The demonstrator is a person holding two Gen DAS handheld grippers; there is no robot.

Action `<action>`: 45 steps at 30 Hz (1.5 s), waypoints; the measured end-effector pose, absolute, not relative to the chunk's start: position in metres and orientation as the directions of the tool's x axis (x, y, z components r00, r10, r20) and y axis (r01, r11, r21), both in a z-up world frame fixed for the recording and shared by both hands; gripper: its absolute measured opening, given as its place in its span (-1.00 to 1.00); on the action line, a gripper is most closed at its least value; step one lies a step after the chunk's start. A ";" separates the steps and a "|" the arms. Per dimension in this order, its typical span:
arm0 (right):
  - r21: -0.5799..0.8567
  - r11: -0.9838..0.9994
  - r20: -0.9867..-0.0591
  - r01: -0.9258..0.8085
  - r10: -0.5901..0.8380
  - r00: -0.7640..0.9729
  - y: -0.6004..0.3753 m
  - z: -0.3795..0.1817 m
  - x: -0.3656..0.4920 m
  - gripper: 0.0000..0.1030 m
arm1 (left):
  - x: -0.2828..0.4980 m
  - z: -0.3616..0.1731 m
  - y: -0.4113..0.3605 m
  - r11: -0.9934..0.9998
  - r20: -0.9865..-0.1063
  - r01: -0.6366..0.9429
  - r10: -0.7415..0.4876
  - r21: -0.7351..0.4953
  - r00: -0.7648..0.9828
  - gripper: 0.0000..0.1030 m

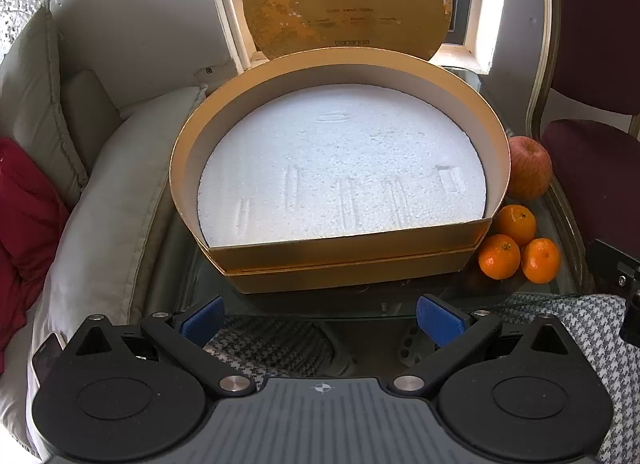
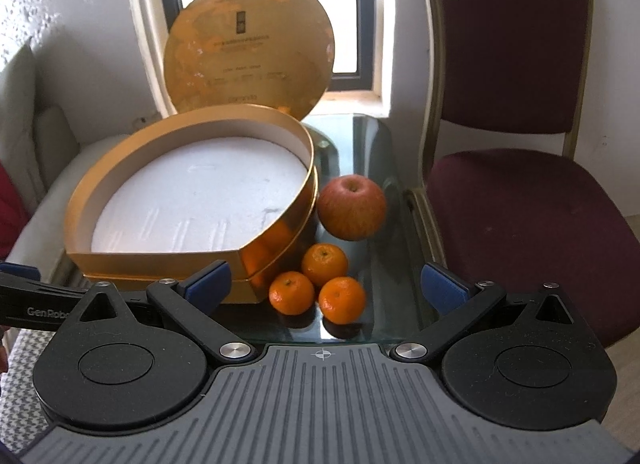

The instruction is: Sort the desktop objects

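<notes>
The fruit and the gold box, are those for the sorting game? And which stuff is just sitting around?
For the job:
apple
three tangerines
open gold box, empty, with white foam inside
both open grippers

Just lying about:
maroon chair
grey cushions
red cloth

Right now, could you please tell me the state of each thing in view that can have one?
Gold box: open, only white foam inside.
Lid: off, propped upright behind the box.
Apple: on the glass table, outside the box.
Three tangerines: clustered on the table.
Left tongs: open, empty.
Right tongs: open, empty.
</notes>
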State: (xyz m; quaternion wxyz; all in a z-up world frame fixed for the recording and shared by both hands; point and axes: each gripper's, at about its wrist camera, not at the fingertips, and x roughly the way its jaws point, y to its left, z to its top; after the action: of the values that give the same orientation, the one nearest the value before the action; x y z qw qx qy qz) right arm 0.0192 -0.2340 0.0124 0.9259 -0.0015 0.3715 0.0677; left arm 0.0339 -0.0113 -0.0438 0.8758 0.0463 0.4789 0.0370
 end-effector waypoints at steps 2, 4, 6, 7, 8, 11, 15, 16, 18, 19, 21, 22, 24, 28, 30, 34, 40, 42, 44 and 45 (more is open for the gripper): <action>0.044 0.991 -0.691 -0.129 0.124 0.712 -0.233 0.012 0.021 1.00 | 0.036 -0.045 -0.011 0.993 -0.838 -0.022 0.109 0.115 0.535 0.99; 0.045 0.991 -0.693 -0.130 0.124 0.710 -0.233 0.011 0.023 1.00 | 0.037 -0.046 -0.011 0.993 -0.840 -0.024 0.110 0.115 0.531 0.99; 0.045 0.991 -0.695 -0.130 0.124 0.708 -0.233 0.010 0.023 1.00 | 0.037 -0.047 -0.011 0.993 -0.842 -0.024 0.109 0.114 0.529 0.99; 0.044 0.991 -0.696 -0.130 0.124 0.707 -0.233 0.010 0.024 1.00 | 0.037 -0.047 -0.011 0.993 -0.842 -0.022 0.108 0.114 0.528 0.99; 0.044 0.990 -0.697 -0.131 0.124 0.706 -0.233 0.010 0.024 1.00 | 0.037 -0.047 -0.011 0.993 -0.843 -0.021 0.107 0.114 0.528 0.99; 0.043 0.990 -0.700 -0.133 0.124 0.704 -0.232 0.009 0.024 1.00 | 0.036 -0.048 -0.012 0.995 -0.842 -0.017 0.096 0.102 0.530 0.99; 0.040 0.989 -0.700 -0.142 0.129 0.702 -0.231 0.009 0.023 1.00 | 0.033 -0.049 -0.013 0.996 -0.846 0.009 0.066 0.084 0.529 0.99; 0.040 0.989 -0.699 -0.144 0.131 0.703 -0.231 0.009 0.022 1.00 | 0.032 -0.050 -0.013 0.997 -0.848 0.015 0.060 0.080 0.527 0.99; 0.050 0.990 -0.698 -0.135 0.131 0.704 -0.234 0.008 0.020 1.00 | 0.031 -0.051 -0.015 0.996 -0.850 0.024 0.060 0.085 0.523 0.99; 0.056 0.990 -0.698 -0.129 0.131 0.704 -0.236 0.008 0.019 1.00 | 0.030 -0.051 -0.016 0.995 -0.851 0.027 0.063 0.091 0.521 0.99; 0.071 0.991 -0.703 -0.116 0.132 0.699 -0.240 0.005 0.020 1.00 | 0.030 -0.053 -0.018 0.994 -0.851 0.030 0.075 0.106 0.519 0.99; 0.080 0.990 -0.711 -0.116 0.138 0.690 -0.242 0.004 0.020 1.00 | 0.030 -0.053 -0.019 0.994 -0.850 0.031 0.078 0.110 0.520 0.99; 0.097 0.988 -0.725 -0.118 0.151 0.672 -0.246 -0.002 0.023 1.00 | 0.030 -0.055 -0.020 0.993 -0.851 0.041 0.074 0.111 0.520 0.99; 0.069 0.989 -0.731 -0.127 0.137 0.668 -0.250 -0.011 0.024 1.00 | 0.031 -0.060 -0.025 0.990 -0.859 0.077 0.064 0.119 0.509 0.97; 0.056 0.988 -0.726 -0.142 0.138 0.674 -0.251 -0.015 0.024 1.00 | 0.032 -0.063 -0.027 0.988 -0.863 0.087 0.066 0.126 0.502 0.97; 0.050 0.985 -0.738 -0.167 0.149 0.658 -0.251 -0.021 0.031 1.00 | 0.037 -0.066 -0.030 0.991 -0.870 0.100 0.033 0.094 0.493 0.97; 0.030 0.984 -0.779 -0.177 0.134 0.613 -0.246 -0.036 0.046 0.86 | 0.042 -0.071 -0.033 0.989 -0.864 0.134 -0.017 0.058 0.503 0.97; 0.029 0.983 -0.789 -0.181 0.133 0.600 -0.245 -0.041 0.051 0.77 | 0.044 -0.073 -0.033 0.988 -0.862 0.150 -0.044 0.038 0.505 0.96; 0.034 0.985 -0.803 -0.172 0.129 0.582 -0.245 -0.046 0.056 0.74 | 0.047 -0.074 -0.032 0.988 -0.859 0.156 -0.070 0.011 0.507 0.90; 0.037 0.985 -0.808 -0.168 0.128 0.576 -0.246 -0.048 0.059 0.73 | 0.048 -0.075 -0.032 0.987 -0.858 0.159 -0.081 0.001 0.506 0.89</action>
State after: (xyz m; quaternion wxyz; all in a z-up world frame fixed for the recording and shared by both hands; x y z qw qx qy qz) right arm 0.0587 -0.2457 -0.0482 0.8873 -0.0216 0.4531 0.0834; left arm 0.0484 -0.0319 -0.0747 0.8670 0.0397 0.4920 -0.0690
